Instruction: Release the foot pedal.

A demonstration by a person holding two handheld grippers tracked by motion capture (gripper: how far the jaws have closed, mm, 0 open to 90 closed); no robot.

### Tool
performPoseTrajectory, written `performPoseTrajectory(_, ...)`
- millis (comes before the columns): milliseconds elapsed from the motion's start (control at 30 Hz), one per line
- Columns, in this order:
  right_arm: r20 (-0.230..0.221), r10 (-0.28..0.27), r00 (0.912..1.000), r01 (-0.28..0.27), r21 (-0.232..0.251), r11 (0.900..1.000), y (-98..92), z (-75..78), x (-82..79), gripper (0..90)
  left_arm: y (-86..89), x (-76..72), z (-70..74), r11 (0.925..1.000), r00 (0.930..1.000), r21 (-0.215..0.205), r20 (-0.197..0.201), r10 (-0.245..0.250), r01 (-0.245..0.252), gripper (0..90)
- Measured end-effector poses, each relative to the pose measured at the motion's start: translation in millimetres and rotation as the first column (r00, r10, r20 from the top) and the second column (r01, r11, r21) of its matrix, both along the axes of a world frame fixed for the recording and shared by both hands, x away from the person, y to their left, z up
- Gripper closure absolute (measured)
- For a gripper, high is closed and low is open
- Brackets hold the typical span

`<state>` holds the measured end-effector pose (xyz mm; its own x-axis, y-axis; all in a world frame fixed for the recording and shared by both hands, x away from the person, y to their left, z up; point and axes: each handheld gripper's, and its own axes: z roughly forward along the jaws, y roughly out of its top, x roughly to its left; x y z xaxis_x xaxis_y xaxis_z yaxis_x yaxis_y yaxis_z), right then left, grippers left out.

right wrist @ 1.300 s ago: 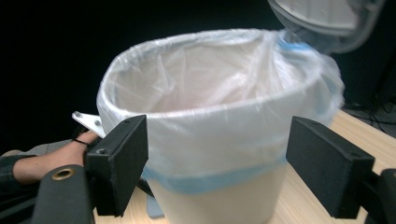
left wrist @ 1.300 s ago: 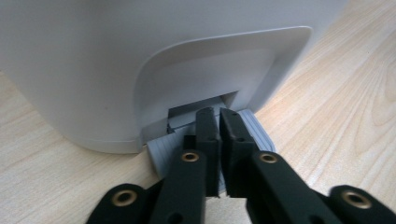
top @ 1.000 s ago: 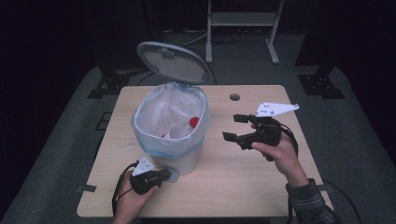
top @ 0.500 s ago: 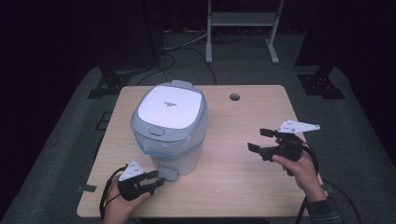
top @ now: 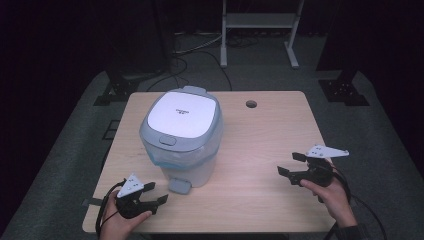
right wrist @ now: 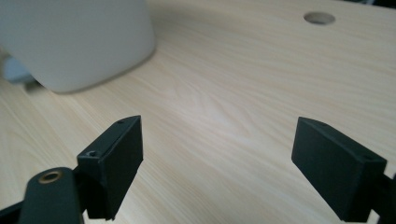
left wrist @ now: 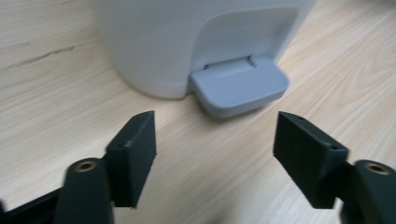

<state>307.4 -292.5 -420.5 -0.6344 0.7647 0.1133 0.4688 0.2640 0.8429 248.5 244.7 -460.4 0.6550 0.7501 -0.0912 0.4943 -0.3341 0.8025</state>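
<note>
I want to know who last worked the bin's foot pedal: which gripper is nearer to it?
Left. The left gripper sits just short of the pedal, jaws open toward it. The right gripper is far off across the table.

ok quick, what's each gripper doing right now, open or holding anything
Left gripper: open, jaws just been opening, nothing between them, in front of the bin's pedal.
Right gripper: open, jaws just been opening, nothing held, over bare table.

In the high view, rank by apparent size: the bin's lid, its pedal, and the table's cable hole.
1. Lid, by far the largest.
2. Pedal, far smaller.
3. Cable hole, smallest, though it lies farther from the camera than the pedal, so that gap is less sure.
</note>
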Motion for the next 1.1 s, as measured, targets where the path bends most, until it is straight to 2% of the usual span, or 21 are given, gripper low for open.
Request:
performPoseTrajectory(167,-0.023,-0.028,0.9994,0.027,-0.043,0.999,-5.6,-14.0,-3.1,14.5,8.4,1.6,-6.4,0.9992,0.9992,0.032,-0.031,0.027,-0.026,21.9)
performPoseTrajectory(433,-0.054,-0.067,0.9963,0.062,-0.101,0.993,-12.1,-33.8,-9.6,13.8,20.1,6.2,-11.7,0.9961,0.9978,0.065,-0.025,0.061,-0.060,18.2)
performPoseTrajectory(600,-0.080,-0.081,0.9935,0.070,-0.130,0.989,-15.5,-43.6,-13.6,13.2,24.8,9.1,-15.5,0.9950,0.9977,0.078,-0.024,0.063,-0.061,17.0)
performPoseTrajectory(833,-0.112,-0.094,0.9893,0.075,-0.168,0.983,-19.0,-55.0,-16.9,12.8,26.2,12.7,-20.7,0.9928,0.9976,0.103,-0.025,0.065,-0.062,10.0)
performPoseTrajectory(900,-0.118,-0.097,0.9883,0.075,-0.179,0.981,-19.0,-57.4,-17.2,12.8,25.9,13.2,-21.8,0.9921,0.9971,0.108,-0.032,0.068,-0.064,9.7)
performPoseTrajectory(1067,-0.130,-0.100,0.9864,0.071,-0.209,0.975,-18.8,-62.1,-16.7,12.5,24.6,14.5,-22.1,0.9899,0.9981,0.131,-0.022,0.058,-0.055,9.0)
performPoseTrajectory(1100,-0.121,-0.099,0.9877,0.072,-0.213,0.974,-18.3,-62.9,-16.9,12.5,24.0,14.8,-22.1,0.9885,0.9982,0.141,-0.020,0.057,-0.054,8.7)
